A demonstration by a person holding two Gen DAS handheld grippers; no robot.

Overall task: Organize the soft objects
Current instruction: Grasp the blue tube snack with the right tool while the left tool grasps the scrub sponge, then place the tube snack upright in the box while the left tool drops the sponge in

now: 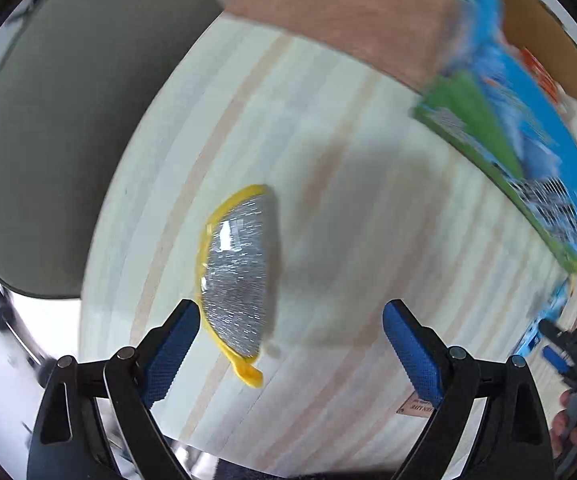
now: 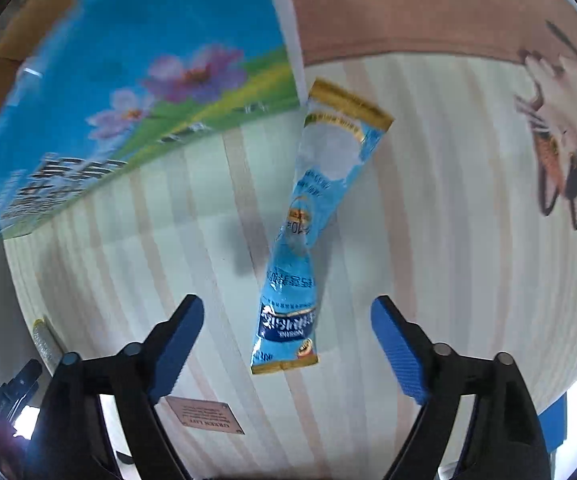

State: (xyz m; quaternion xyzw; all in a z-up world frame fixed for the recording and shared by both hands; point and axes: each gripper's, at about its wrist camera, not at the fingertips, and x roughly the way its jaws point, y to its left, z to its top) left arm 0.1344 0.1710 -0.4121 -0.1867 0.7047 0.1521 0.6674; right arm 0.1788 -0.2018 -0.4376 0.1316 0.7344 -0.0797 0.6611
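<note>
A silver scrub sponge with yellow trim (image 1: pixel 237 269) lies on the striped tablecloth (image 1: pixel 368 240), just ahead of my open left gripper (image 1: pixel 291 330), nearer its left finger. A light-blue stick sachet with gold ends (image 2: pixel 312 236) lies on the cloth, its near end between the fingers of my open right gripper (image 2: pixel 287 326). The sponge also shows in the right wrist view (image 2: pixel 44 340), at the far left. A blue and green flowered box (image 2: pixel 128 92) stands at the left of the right wrist view and at the right of the left wrist view (image 1: pixel 528 152).
A grey chair seat (image 1: pixel 68 128) sits beyond the table's left edge. A fox-like plush (image 2: pixel 560 120) lies at the far right. A brown cloth band (image 2: pixel 408 12) runs along the table's far side. A small brown label (image 2: pixel 204 420) lies near the right gripper.
</note>
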